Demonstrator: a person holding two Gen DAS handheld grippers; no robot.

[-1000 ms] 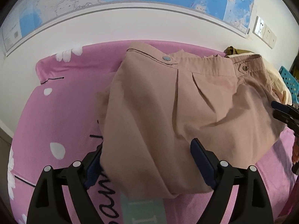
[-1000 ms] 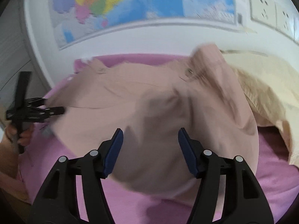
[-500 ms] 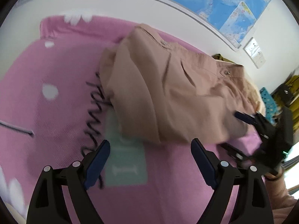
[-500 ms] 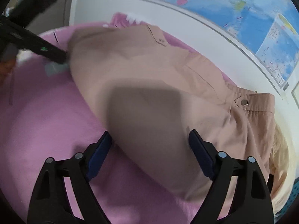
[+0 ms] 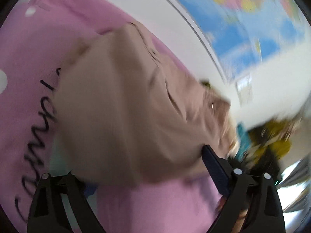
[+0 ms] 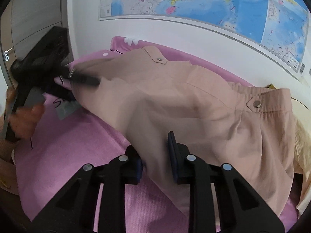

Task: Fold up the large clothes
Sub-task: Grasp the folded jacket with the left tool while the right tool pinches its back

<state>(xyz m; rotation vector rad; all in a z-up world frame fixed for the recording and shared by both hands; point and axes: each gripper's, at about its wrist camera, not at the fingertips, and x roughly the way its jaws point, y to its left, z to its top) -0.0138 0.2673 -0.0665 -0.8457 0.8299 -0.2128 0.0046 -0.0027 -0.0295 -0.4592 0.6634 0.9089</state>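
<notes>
**Two grippers at one garment on pink sheet**

Garment: one pair of beige trousers lies in folded layers on the pink sheet, waistband toward the wall. Two metal snap buttons show on the waistband tabs: one at the far end, one at the near right end.

Right gripper: the two fingers are drawn in around a fold of the trousers' lower edge. Fabric fills the gap between the pads; a narrow gap remains, so a firm pinch cannot be confirmed.

Left gripper: the left wrist view is motion-blurred. Its jaws stand wide apart, straddling the trousers' near edge. The right pad is visible; the left pad is hidden under fabric. In the right wrist view this gripper sits at the trousers' far left edge.

Surroundings: one wall map; one pale yellow garment just beside the trousers; one door at left.
</notes>
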